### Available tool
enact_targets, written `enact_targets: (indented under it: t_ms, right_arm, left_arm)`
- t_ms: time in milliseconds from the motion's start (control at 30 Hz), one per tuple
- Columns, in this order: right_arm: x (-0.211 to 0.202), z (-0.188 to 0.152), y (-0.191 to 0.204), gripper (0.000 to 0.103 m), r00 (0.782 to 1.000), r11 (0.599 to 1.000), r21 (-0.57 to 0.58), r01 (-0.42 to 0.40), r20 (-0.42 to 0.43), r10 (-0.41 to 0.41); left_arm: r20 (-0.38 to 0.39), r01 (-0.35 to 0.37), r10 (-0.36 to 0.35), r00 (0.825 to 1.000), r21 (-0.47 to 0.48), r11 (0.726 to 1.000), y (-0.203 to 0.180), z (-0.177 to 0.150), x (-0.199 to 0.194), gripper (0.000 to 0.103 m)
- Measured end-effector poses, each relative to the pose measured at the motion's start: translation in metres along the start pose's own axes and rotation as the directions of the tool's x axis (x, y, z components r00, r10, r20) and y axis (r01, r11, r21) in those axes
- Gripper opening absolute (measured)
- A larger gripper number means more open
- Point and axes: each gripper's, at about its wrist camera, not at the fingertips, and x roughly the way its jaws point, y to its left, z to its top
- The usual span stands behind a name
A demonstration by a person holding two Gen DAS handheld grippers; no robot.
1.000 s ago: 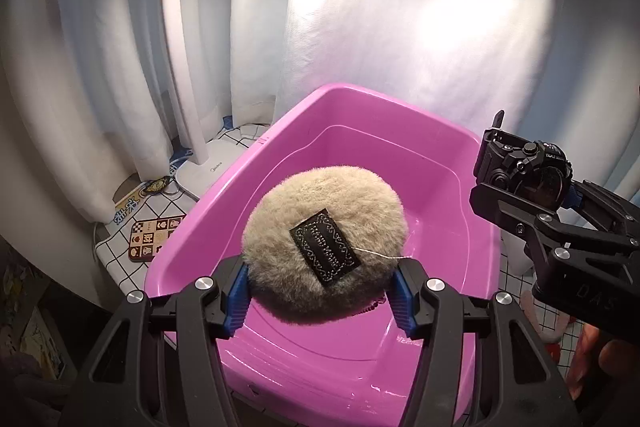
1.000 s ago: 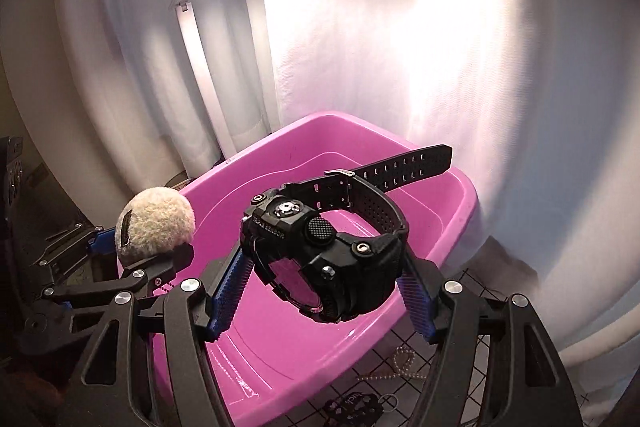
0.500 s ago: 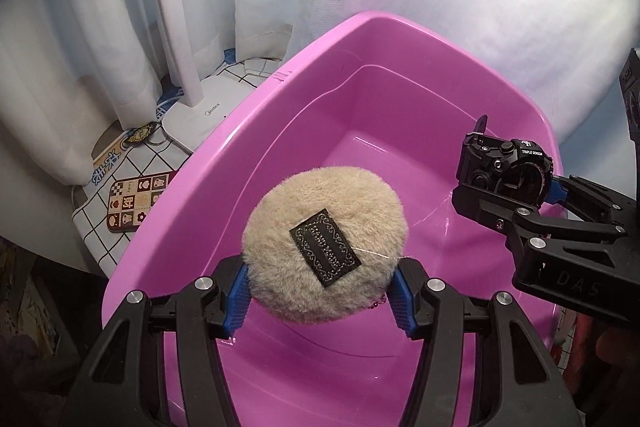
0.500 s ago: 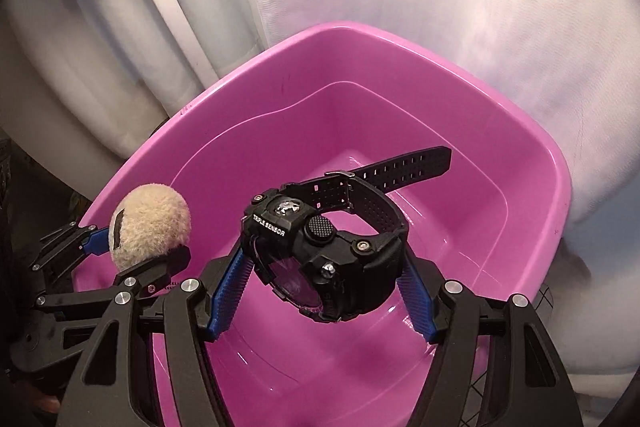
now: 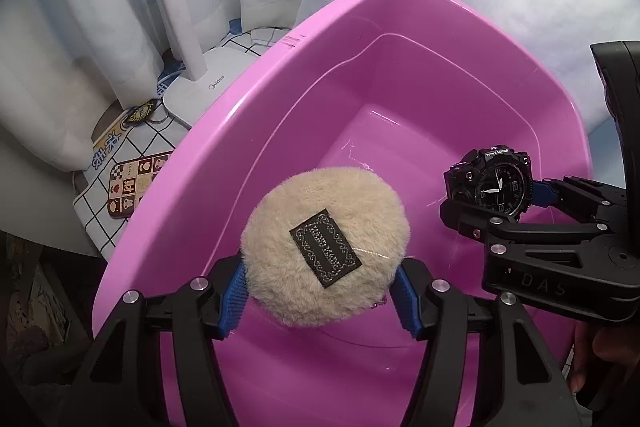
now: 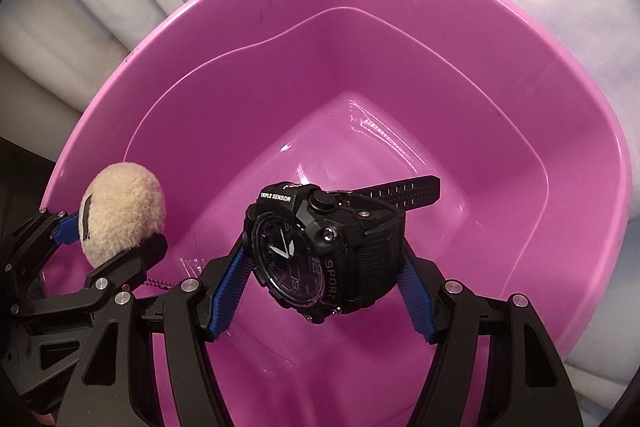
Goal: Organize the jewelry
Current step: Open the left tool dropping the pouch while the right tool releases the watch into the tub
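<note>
Basin (image 6: 520, 39) floor dead ahead below both claws. Right claw (image 6: 324, 255) clamps watch (image 6: 320, 247), strap toward 2 o'clock; left claw (image 5: 322, 275), jaws just widened, pinches pouch (image 5: 324, 247).

left gripper (image 5: 322, 301): black frame | blue fingers (image 5: 232, 301) | silver screws
</note>
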Motion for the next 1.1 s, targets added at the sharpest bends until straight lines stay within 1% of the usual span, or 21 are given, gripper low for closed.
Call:
enact_targets:
  t_ms: [100, 267, 367, 767, 933, 1100]
  right_arm:
    - [0.002, 0.002, -0.001, 0.066, 1.0, 1.0, 0.006, -0.001, -0.009, 0.001]
    - [0.001, 0.003, -0.005, 0.067, 1.0, 1.0, 0.02, 0.001, 0.0, -0.001]
    - [0.0, 0.003, -0.005, 0.067, 1.0, 1.0, 0.017, 0.01, 0.007, -0.01]
    - [-0.003, -0.003, -0.004, 0.067, 1.0, 1.0, 0.01, 0.011, 0.024, -0.011]
    - [-0.013, -0.008, -0.002, 0.067, 0.999, 1.0, -0.001, 0.007, 0.05, -0.007]
    - [-0.027, -0.012, 0.001, 0.067, 0.997, 1.0, 0.001, -0.002, 0.073, 0.002]
  left_arm:
    - [-0.012, -0.008, 0.008, 1.0, 0.0, 1.0, 0.0, 0.001, 0.001, 0.062]
    - [-0.017, -0.013, 0.013, 1.0, 0.009, 1.0, -0.002, 0.001, 0.0, 0.073]
    - [-0.007, -0.021, 0.021, 1.0, 0.013, 1.0, -0.004, 0.0, -0.002, 0.08]
    - [-0.008, -0.021, 0.021, 1.0, 0.002, 1.0, -0.004, -0.003, -0.004, 0.08]
    - [-0.004, -0.027, 0.027, 1.0, 0.001, 1.0, -0.005, -0.008, -0.008, 0.08]
    - [0.016, -0.022, 0.022, 1.0, -0.019, 1.0, 0.0, -0.011, -0.016, 0.08]
